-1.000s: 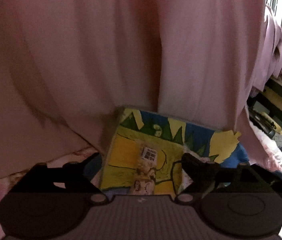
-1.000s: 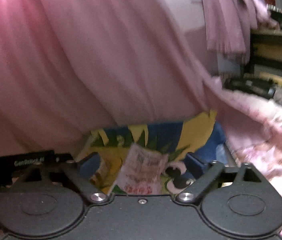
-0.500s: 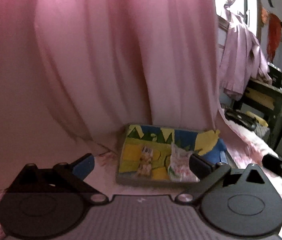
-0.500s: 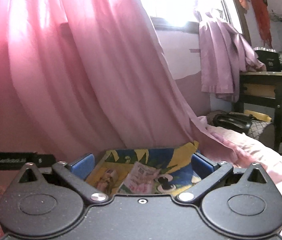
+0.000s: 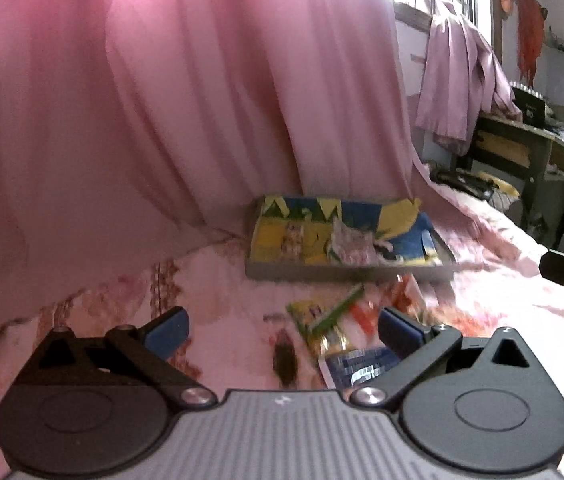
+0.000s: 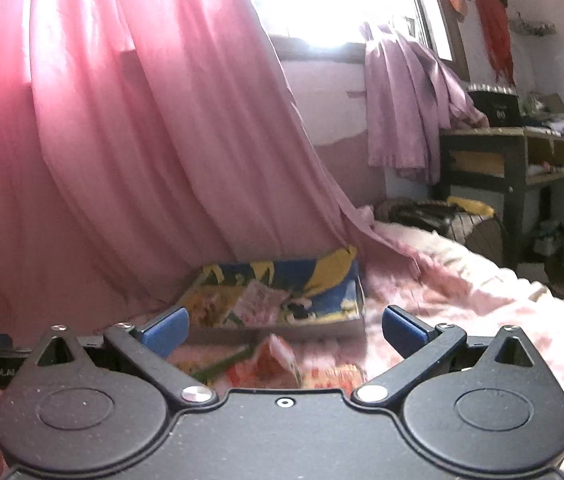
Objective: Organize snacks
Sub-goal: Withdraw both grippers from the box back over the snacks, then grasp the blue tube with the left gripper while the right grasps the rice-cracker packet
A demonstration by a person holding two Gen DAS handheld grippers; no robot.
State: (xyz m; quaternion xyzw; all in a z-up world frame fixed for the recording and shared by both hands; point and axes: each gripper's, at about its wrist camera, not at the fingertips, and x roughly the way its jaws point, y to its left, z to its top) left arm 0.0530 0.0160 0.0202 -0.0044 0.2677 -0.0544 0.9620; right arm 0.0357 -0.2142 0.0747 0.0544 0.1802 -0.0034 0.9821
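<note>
- The left gripper (image 5: 282, 330) has its blue-padded jaws spread wide with nothing between them; they have just been opening.
- The right gripper (image 6: 284, 330) is likewise spread wide and empty.
- A shallow tray with a yellow-and-blue cartoon lining (image 5: 438, 246) sits on the pink floral bedspread (image 5: 209, 280) against the pink curtain (image 5: 161, 100), with two pale snack packets (image 5: 352, 240) inside.
- More loose bright snack packets (image 5: 338, 320) lie on the bedspread just in front of the tray.
</note>
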